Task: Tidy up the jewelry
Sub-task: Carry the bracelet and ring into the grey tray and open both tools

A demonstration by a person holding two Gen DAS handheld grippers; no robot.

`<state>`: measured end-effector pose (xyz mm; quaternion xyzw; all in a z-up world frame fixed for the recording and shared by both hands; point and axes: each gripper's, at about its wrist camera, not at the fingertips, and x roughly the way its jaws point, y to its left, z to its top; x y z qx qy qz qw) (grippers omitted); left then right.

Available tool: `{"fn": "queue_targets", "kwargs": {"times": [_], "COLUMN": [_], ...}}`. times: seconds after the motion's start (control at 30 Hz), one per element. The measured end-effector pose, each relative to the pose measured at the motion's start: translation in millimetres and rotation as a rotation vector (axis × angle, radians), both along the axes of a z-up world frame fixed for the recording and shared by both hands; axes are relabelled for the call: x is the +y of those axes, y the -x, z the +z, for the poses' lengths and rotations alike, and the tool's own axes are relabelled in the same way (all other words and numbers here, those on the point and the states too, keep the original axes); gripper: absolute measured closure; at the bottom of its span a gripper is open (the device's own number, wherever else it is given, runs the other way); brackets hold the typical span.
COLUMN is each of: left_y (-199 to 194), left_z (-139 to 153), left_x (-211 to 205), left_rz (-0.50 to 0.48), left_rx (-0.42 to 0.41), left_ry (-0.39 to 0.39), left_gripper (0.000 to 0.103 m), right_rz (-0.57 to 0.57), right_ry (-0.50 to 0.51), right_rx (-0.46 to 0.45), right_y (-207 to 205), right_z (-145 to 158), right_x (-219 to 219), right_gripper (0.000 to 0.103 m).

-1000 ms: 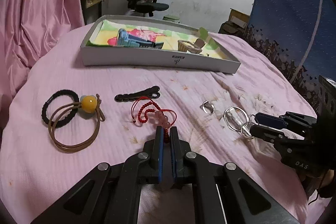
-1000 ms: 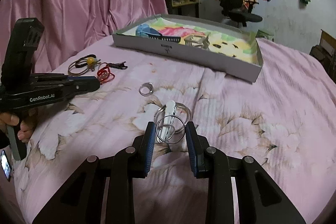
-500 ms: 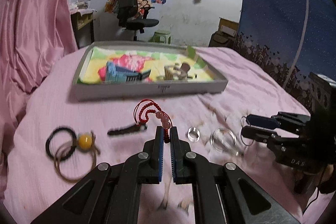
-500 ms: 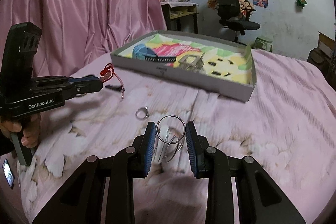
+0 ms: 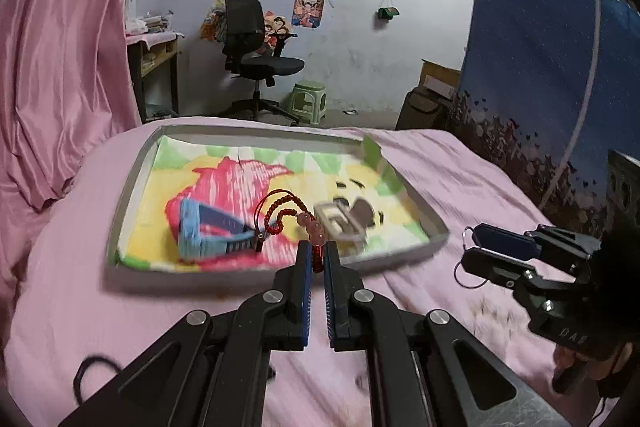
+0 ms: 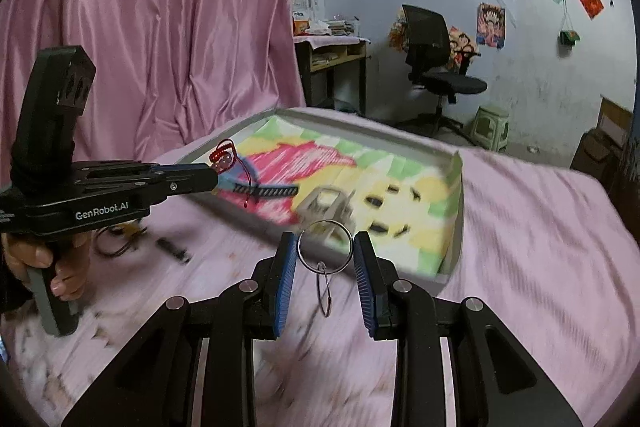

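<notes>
My left gripper (image 5: 316,253) is shut on a red cord bracelet with pink beads (image 5: 286,213), held in the air over the near edge of the grey tray (image 5: 130,183). The right wrist view shows the same bracelet (image 6: 224,157) at the left gripper's tip (image 6: 216,175), above the tray's left part. My right gripper (image 6: 325,247) grips a silver ring (image 6: 320,269) between its blue pads, with a smaller ring hanging below it. It hovers just before the tray's near wall (image 6: 450,259). In the tray lie a blue strap-like piece (image 5: 208,231) and a beige clip (image 5: 340,223).
The tray sits on a pink flowered bedspread (image 6: 540,227). A black hair tie (image 5: 90,375), brown hair ties (image 6: 120,239) and a black hair clip (image 6: 172,251) lie on the bed to the left. A hand (image 6: 40,259) holds the left gripper. Pink curtain left, blue panel (image 5: 540,87) right.
Both grippers have risen off the bedspread with their items and moved forward to the tray. The bracelet now hangs over the tray; the silver ring is clear of the bed.
</notes>
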<state>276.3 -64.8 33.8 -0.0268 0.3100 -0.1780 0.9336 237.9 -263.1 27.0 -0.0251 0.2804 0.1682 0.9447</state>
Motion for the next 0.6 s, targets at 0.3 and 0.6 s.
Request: {"fn": "queue_targets", "kwargs": {"times": [0.3, 0.6], "left_y": [-49, -68], "left_z": [-23, -45], "left_x": [3, -7], "left_rz": [0.072, 0.076], "left_rx": [0.138, 0.235], "left_ry": [0.088, 0.024], "left_gripper": [0.097, 0.097], "right_rz": [-0.091, -0.124], "right_ry": [0.02, 0.035], "right_rx": [0.043, 0.18], "right_y": [-62, -87], "right_z": [-11, -47], "right_x": [0, -3], "right_gripper": [0.077, 0.077]}}
